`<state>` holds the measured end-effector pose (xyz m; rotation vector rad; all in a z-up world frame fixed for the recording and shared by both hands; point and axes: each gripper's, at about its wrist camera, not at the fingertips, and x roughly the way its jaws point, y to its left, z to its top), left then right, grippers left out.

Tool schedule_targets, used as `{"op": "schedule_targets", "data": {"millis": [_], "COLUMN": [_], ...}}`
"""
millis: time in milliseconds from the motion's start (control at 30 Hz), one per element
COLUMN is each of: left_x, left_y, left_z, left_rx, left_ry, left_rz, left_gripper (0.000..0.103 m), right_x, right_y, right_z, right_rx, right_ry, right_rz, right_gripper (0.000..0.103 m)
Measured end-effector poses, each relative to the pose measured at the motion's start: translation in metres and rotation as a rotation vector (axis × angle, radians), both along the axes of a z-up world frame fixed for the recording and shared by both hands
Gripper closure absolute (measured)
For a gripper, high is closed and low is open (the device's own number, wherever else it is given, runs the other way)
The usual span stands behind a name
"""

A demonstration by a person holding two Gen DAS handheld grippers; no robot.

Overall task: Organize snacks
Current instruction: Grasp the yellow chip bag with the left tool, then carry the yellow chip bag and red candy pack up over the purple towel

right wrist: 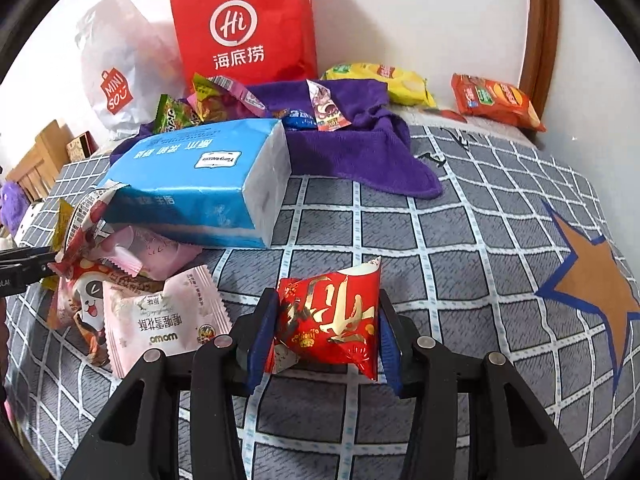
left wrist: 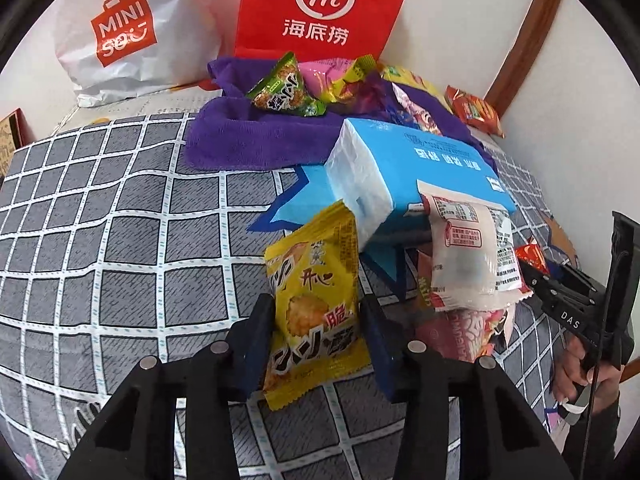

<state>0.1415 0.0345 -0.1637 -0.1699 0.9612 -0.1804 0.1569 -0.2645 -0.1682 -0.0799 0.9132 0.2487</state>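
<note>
Both grippers are gripping snacks on the checked bedspread (left wrist: 120,208). The left gripper (left wrist: 318,344) has its pads pressed on a yellow packet (left wrist: 312,312) just below the blue tissue pack (left wrist: 416,168). The right gripper (right wrist: 326,334) is closed on a red packet (right wrist: 332,320) (crinkly foil, likely to slip). A good lift would be straight up with steady pressure, clear of the loose pile (right wrist: 132,292) beside it, before carrying toward the purple cloth (right wrist: 360,120) where other snacks lie
</note>
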Motion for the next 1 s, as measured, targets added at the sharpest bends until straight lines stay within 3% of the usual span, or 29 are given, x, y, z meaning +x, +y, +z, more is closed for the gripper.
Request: {"op": "schedule_targets", "data": {"millis": [167, 300, 500, 667, 1000], "left_x": [0.0, -0.006, -0.006, -0.005, -0.006], "left_y": [0.004, -0.003, -0.009, -0.019, -0.013], "left_z": [-0.009, -0.012, -0.011, -0.011, -0.011], "left_rx": [-0.04, 0.007, 0.031, 0.102, 0.053], "left_ry": [-0.042, -0.094, -0.092, -0.088, -0.093], "left_rz": [0.018, 0.026, 0.011, 0.003, 0.01], "left_gripper": [0.057, 0.055, 0.051, 0.05, 0.051], "right_x": [0.006, 0.006, 0.005, 0.006, 0.007], "right_y": [-0.006, -0.005, -0.002, -0.001, -0.008], "right_z": [-0.004, -0.005, -0.005, -0.006, -0.005], "right_rx": [0.053, 0.054, 0.048, 0.039, 0.084], "right_ry": [0.037, 0.038, 0.04, 0.04, 0.042], "right_rz": [-0.002, -0.004, 0.004, 0.007, -0.008], "right_gripper": [0.055, 0.055, 0.052, 0.051, 0.056]}}
